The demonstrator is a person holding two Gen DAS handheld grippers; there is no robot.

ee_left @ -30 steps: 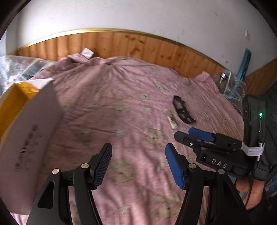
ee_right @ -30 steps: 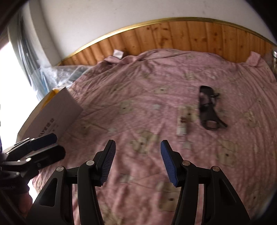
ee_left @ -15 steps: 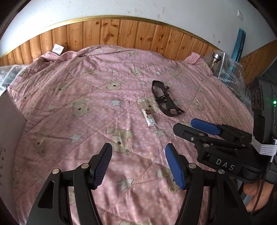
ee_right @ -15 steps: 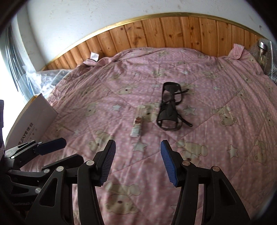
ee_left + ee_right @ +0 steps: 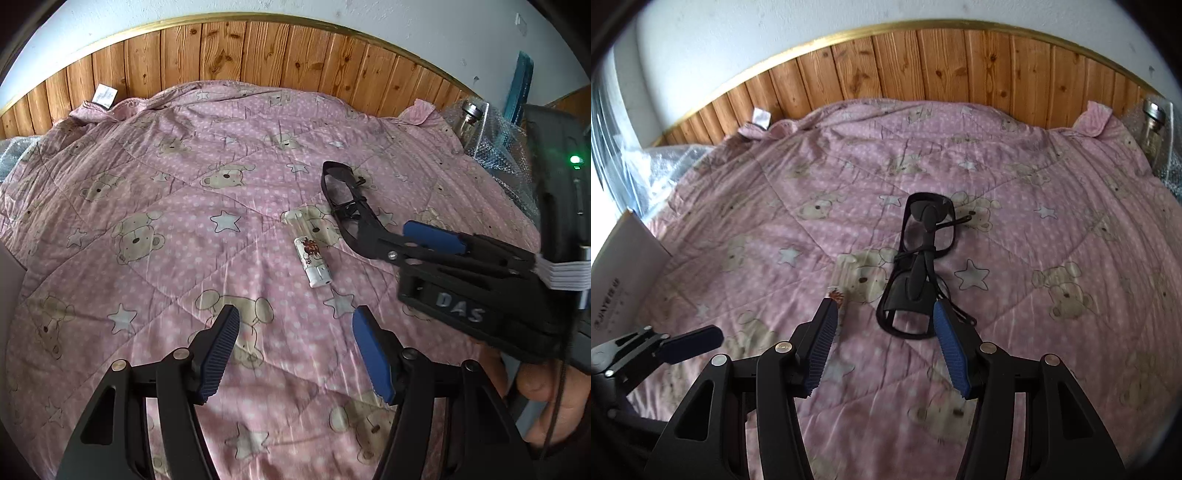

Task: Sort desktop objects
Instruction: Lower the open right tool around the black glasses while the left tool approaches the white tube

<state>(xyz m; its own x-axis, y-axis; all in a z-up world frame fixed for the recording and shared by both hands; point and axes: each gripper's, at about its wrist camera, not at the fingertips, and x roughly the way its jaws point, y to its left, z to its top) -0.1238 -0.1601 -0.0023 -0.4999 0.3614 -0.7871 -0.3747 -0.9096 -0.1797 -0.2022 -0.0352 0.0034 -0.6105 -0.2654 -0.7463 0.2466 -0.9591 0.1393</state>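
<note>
The black glasses point(image 5: 919, 266) lie folded on the pink quilt point(image 5: 1052, 236), a little right of the middle of the right wrist picture. Their long axis runs from the upper middle of the frame down toward the lower middle, with a small lean to the left at the near end. One temple tip sticks out to the right near the far lens. The near lens lies just in front of the right gripper point(image 5: 884, 345), between the lines of its two blue pads. Its jaws stand wide apart and hold nothing.

In the left wrist picture the glasses point(image 5: 341, 197) are in the upper right part, and the right gripper point(image 5: 391, 245) covers their near end. Just left of them lies a small white tube point(image 5: 308, 253) with a dark red mark. Its long axis goes from upper left to lower right, and the flat ribbed end points to the lower right. The left gripper point(image 5: 293, 345) hovers near the bottom middle, its jaws also wide apart and empty, with the tube well ahead of them.

The quilt has bears and stars printed on it and covers the whole surface. Behind it there is wood panelling point(image 5: 236, 55) with a gold strip, then a white wall. A white box point(image 5: 624, 266) stands at the left edge of the right wrist picture, and a glass jar point(image 5: 1154, 129) with a metal lid is at the upper right.
</note>
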